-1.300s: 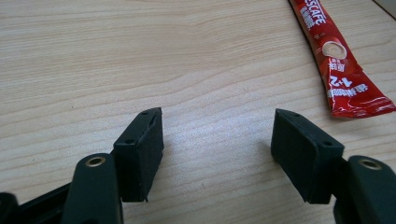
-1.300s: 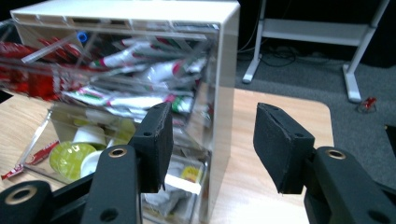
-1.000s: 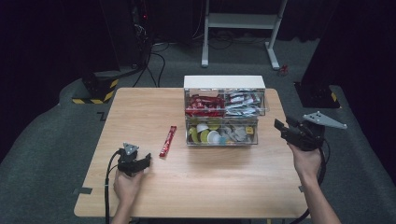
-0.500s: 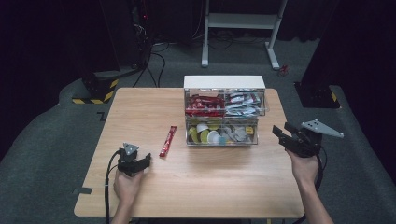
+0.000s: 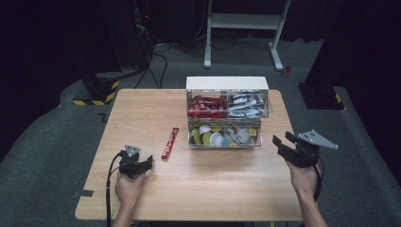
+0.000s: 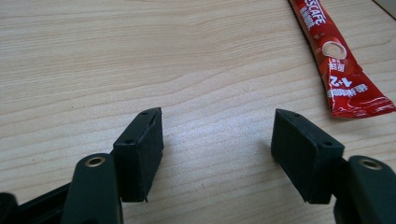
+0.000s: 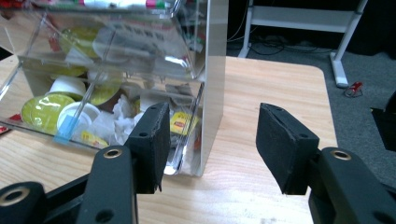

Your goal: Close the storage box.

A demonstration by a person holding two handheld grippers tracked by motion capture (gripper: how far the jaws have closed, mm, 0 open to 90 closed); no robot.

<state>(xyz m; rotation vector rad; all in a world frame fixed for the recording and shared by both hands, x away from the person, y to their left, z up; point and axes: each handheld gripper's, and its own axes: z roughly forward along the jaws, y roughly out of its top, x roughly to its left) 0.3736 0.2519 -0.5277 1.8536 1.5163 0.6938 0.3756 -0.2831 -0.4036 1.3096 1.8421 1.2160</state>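
Near the table's (image 5: 198, 189) front-left corner, the empty, parted left gripper (image 5: 142, 166) sits nearest the sachet (image 5: 169, 142), whose length runs front-to-back.

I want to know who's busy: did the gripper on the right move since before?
Yes. The right gripper sank lower in the high view, from level with the clear plastic drawer box's lower drawer to below its front edge, its fingers opening, nothing between them.

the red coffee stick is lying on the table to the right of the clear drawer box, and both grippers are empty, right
Not quite. The red Nescafe coffee stick lies to the left of the clear drawer box, not the right, as the high view shows, just ahead of the left gripper. The rest holds: the left gripper and right gripper both have nothing between their jaws.
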